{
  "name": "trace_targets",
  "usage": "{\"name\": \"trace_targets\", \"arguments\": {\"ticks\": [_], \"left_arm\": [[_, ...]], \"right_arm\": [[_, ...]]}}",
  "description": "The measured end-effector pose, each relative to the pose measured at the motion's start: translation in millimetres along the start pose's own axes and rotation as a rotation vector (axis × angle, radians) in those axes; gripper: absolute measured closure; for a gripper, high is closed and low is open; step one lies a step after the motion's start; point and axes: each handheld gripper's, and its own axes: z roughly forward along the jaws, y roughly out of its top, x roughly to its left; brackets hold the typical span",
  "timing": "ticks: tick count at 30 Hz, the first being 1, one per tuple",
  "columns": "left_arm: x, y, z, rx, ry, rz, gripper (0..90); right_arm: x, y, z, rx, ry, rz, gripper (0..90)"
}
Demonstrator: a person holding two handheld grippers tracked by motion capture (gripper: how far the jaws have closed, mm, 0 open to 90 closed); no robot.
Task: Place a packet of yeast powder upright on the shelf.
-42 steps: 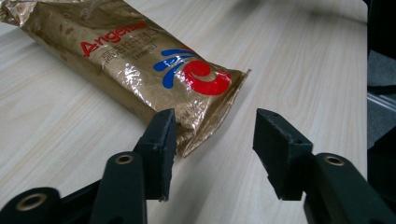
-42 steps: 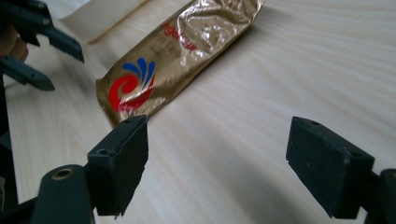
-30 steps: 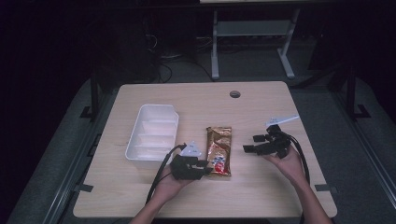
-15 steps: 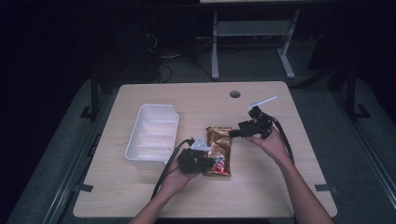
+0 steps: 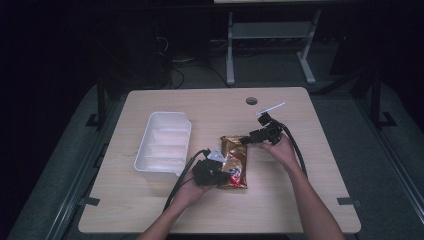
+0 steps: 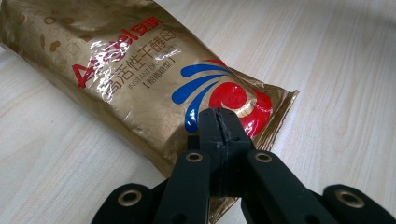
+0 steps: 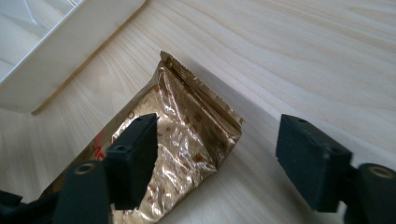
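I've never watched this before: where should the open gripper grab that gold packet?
Probably the crimped top seal of the gold packet, approached from its far end: that end lies flat and free, with the right gripper open astride it, while the left gripper is shut on the near end.

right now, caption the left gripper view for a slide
Left gripper shut on the near end of a gold foil packet lying on the wooden table.

bright table (image 5: pixel 300 200) amid dark surroundings (glare on the gold packet (image 6: pixel 112 51)).

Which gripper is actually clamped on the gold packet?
The left gripper: its jaws are shut on the gold packet at its near end. The right gripper straddles the far end, jaws apart.
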Motion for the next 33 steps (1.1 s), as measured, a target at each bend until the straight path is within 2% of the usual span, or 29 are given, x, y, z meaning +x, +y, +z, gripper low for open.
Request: {"name": "trace_targets", "arguments": {"ticks": [3,8,9,10,13,16,21,28,33], "left_arm": [[0.0,-0.1,0.2,0.002,0.001,0.002,89.8],[0.1,-0.3,0.5,0.003,0.0,0.01,89.8],[0.8,-0.3,0.5,0.002,-0.004,0.008,89.8],[0.8,-0.3,0.5,0.002,-0.004,0.008,89.8],[1.6,-1.0,0.5,-0.002,-0.011,0.003,89.7],[1.9,-1.4,-0.2,-0.001,-0.01,0.004,88.2],[6.2,-3.7,-5.4,-0.033,-0.002,-0.03,80.2],[13.7,-4.3,-13.7,-0.116,0.03,-0.093,57.7],[16.5,-6.2,-14.2,-0.144,0.057,-0.138,40.2]], "right_arm": [[-0.8,0.0,6.3,-0.001,0.023,0.007,38.5],[-2.2,-0.7,13.3,0.001,0.091,0.024,55.2],[-1.4,-0.5,14.0,0.006,0.084,0.019,59.5],[-1.4,-0.5,14.0,0.006,0.084,0.019,59.5],[-0.2,-0.3,12.1,0.013,0.076,0.009,78.7],[0.8,-1.0,9.9,0.011,0.075,-0.004,86.6],[3.6,-0.6,4.2,-0.003,0.079,-0.025,88.9],[18.5,3.2,-14.3,-0.054,0.086,-0.081,89.0],[31.1,4.8,-27.1,-0.083,0.086,-0.129,89.0]]}}
